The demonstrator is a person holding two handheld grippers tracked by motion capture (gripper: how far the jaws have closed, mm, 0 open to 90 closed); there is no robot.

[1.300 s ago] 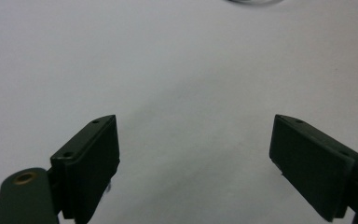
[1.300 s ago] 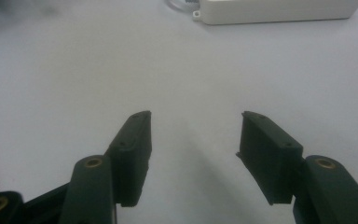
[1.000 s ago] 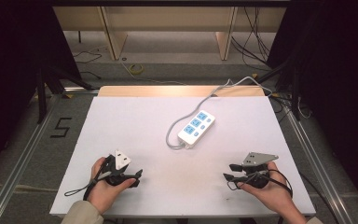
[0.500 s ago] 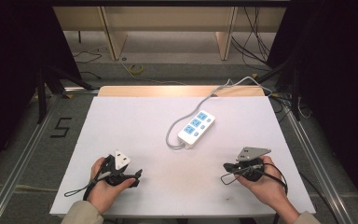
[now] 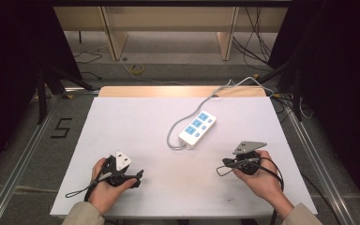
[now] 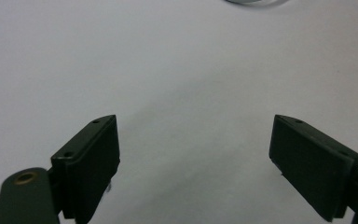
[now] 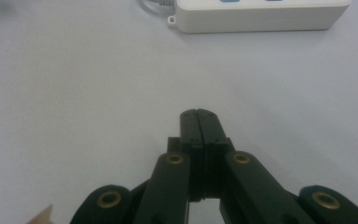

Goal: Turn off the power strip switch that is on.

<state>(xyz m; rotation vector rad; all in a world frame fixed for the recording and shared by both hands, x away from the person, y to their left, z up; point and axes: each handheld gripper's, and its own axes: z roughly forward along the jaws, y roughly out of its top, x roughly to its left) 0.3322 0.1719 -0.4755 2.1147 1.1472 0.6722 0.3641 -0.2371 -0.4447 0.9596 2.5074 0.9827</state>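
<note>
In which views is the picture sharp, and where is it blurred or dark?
High view: table evenly lit, surroundings dark, power strip sharp. Left gripper view: the open left claw is fairly sharp, the cable at the top edge blurred. Right gripper view: the shut right claw is sharp, the strip soft, a dim corner at top left.
</note>
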